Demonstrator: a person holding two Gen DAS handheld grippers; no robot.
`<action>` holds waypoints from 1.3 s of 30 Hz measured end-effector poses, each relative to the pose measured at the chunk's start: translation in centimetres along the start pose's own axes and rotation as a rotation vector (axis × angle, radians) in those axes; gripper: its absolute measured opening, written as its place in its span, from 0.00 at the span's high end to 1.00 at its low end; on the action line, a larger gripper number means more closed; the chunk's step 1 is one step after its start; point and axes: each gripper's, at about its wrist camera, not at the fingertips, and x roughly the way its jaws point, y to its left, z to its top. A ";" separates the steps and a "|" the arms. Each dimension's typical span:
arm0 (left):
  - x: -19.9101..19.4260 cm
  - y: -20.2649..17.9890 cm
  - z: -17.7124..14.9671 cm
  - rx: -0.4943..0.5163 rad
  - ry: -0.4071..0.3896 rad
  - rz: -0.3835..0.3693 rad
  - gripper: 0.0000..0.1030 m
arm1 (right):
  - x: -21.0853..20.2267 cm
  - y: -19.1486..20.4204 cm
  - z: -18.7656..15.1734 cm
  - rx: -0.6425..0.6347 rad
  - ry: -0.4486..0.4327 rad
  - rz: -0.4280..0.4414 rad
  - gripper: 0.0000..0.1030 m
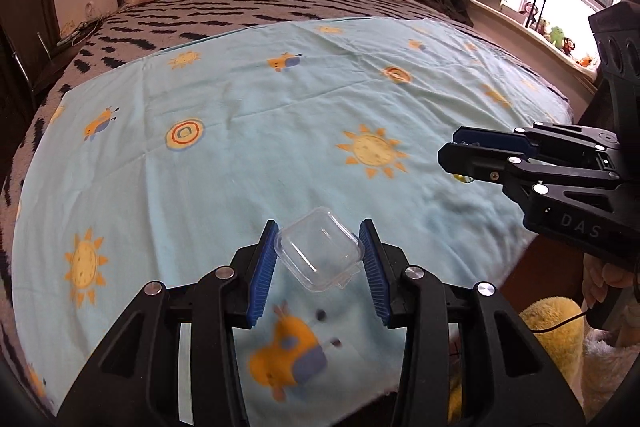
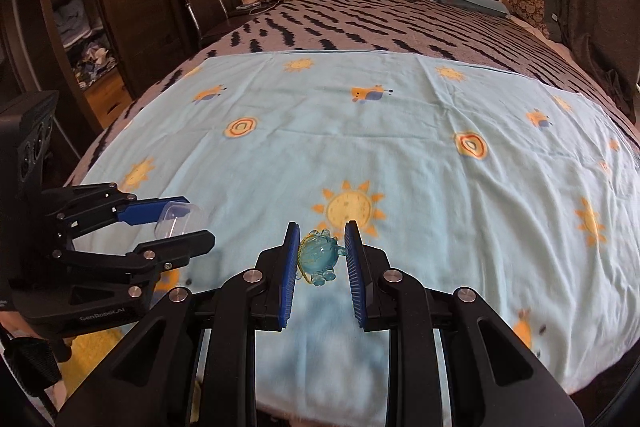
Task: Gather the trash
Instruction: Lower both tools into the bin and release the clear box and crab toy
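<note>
Blue ribbed pads (image 1: 266,263) of the left gripper (image 1: 320,259) sit nearest the left wrist camera, drawn in part-way and clamped on a small clear plastic case (image 1: 318,253) that hangs tilted between them, off the light blue sun-print sheet (image 1: 240,115). On the other side the right gripper (image 2: 320,255) is narrowed about as far and pinches a translucent blue pig-shaped trinket (image 2: 318,257) with a thin yellow cord, also raised over the sheet near the foot of the bed (image 2: 400,27). Each view shows the other claw close alongside, loaded. Judging by this, the picking-up step looks finished for both items and the carrying step is in hand. No bin or bag shows in either view, so the next move calls for holding both grips firm while swinging toward wherever the trash goes, then letting go over it.
</note>
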 end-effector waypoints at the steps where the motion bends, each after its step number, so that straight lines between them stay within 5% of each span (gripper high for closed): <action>1: -0.4 -0.4 -0.3 0.002 -0.003 -0.002 0.62 | -0.5 0.0 -0.4 0.009 -0.004 0.001 0.76; 16: -4.4 -3.6 -7.8 -0.023 0.004 -0.026 0.62 | -3.7 0.9 -9.3 0.098 0.034 0.071 0.76; 39: 4.0 -6.0 -19.3 -0.042 0.299 -0.130 0.62 | 2.4 1.5 -21.4 0.217 0.299 0.076 0.76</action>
